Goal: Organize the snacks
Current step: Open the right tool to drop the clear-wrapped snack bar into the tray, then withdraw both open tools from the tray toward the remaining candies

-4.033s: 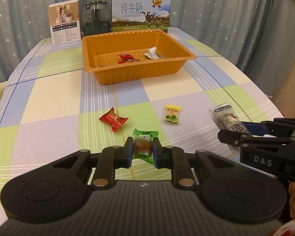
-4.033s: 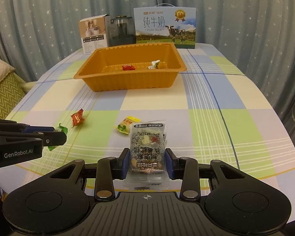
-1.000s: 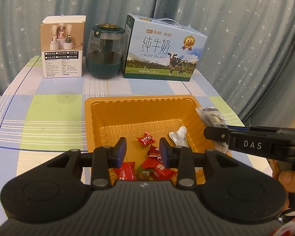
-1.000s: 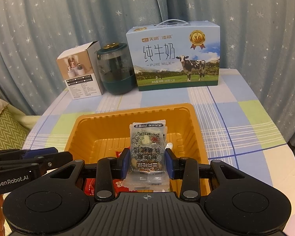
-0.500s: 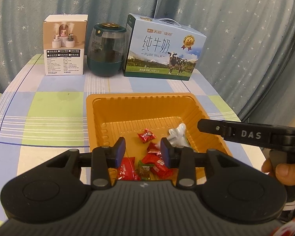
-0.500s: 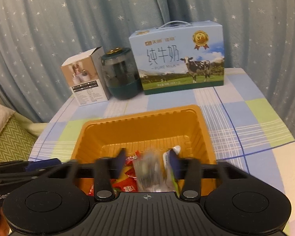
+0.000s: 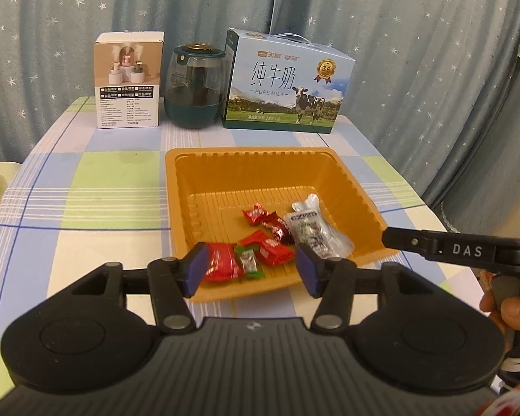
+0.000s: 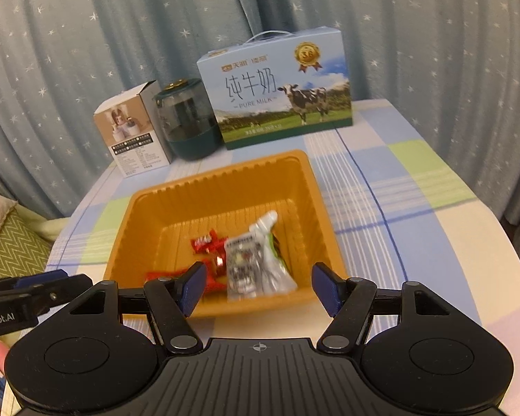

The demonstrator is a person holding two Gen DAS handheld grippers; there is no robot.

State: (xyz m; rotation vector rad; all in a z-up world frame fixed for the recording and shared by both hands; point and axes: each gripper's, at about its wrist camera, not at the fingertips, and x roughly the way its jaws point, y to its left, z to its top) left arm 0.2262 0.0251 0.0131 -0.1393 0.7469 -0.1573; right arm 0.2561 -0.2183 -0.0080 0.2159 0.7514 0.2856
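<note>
An orange tray (image 7: 260,154) (image 8: 222,176) stands on the checked table. In it lie several red candies (image 7: 260,216) (image 8: 204,242), a green candy (image 7: 248,261) and a clear snack packet (image 7: 312,230) (image 8: 249,263). My left gripper (image 7: 253,267) is open and empty above the tray's near edge. My right gripper (image 8: 260,286) is open and empty above the near rim, just behind the packet. The right gripper's finger shows at the right of the left wrist view (image 7: 433,246).
At the table's back stand a white box (image 7: 128,83), a dark green jar (image 7: 195,86) and a blue milk carton (image 7: 287,85). Star-patterned curtains hang behind. A cushion (image 8: 7,242) lies left of the table.
Both grippers carried snacks from the table's front to the tray. The left let go of the green candy; the right just opened and dropped the clear packet into the tray. Both jaws opened wider.
</note>
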